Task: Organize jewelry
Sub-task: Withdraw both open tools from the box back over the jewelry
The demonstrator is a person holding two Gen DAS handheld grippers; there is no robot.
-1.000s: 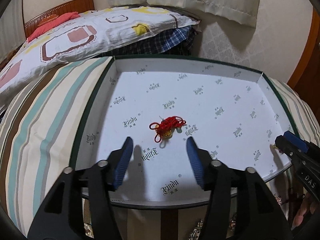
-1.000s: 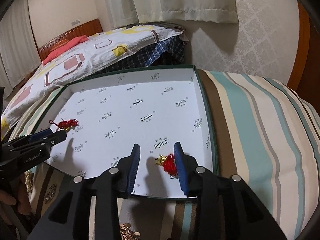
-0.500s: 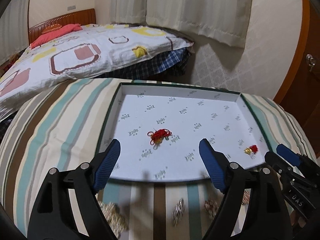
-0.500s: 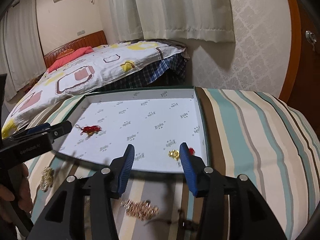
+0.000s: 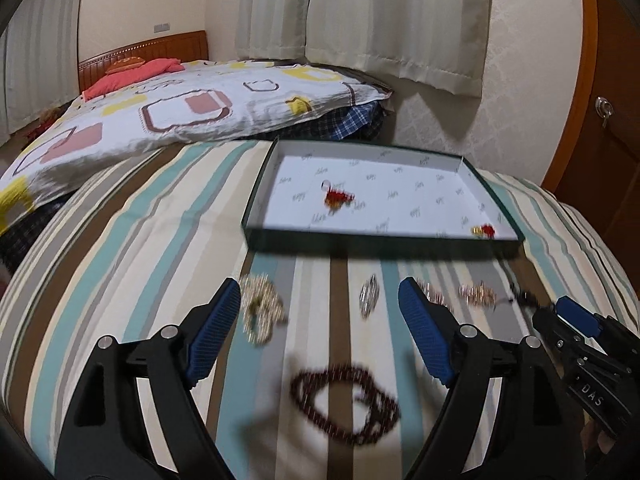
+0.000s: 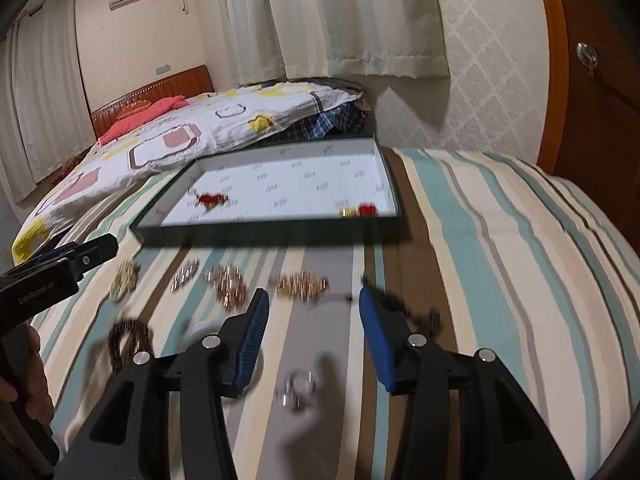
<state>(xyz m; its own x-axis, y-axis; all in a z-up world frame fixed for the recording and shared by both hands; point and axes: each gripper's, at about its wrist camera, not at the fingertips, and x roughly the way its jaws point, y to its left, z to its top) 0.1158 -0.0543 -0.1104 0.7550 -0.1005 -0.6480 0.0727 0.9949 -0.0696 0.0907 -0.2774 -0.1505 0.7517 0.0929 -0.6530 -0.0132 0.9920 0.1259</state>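
A shallow dark-green box [image 5: 368, 240] [image 6: 240, 232] with a white printed floor lies on the striped cover. A red cord piece [image 5: 338, 198] [image 6: 210, 199] and a red-and-gold piece [image 5: 484, 231] [image 6: 360, 211] lie in it. In front of the box lie loose pieces: a gold chain [image 5: 260, 312] [image 6: 124, 278], a silver piece [image 5: 370, 300] [image 6: 185, 279], rose-gold chains [image 5: 478, 294] [image 6: 300, 285], a dark bead bracelet [image 5: 344, 404] [image 6: 128, 340] and a silver ring [image 6: 298, 390]. My left gripper [image 5: 320, 336] and right gripper [image 6: 312, 332] are open and empty, held above these.
A striped cushion surface [image 6: 500, 260] holds everything. A bed with a patterned quilt [image 5: 168, 112] lies behind to the left. Curtains [image 5: 380, 20] and a wall stand behind the box. A wooden door [image 6: 592, 80] is at the right.
Both grippers have pulled back from the box and opened wider. The red-and-gold piece now lies released in the box's near right corner. The loose jewelry in front has come into view.
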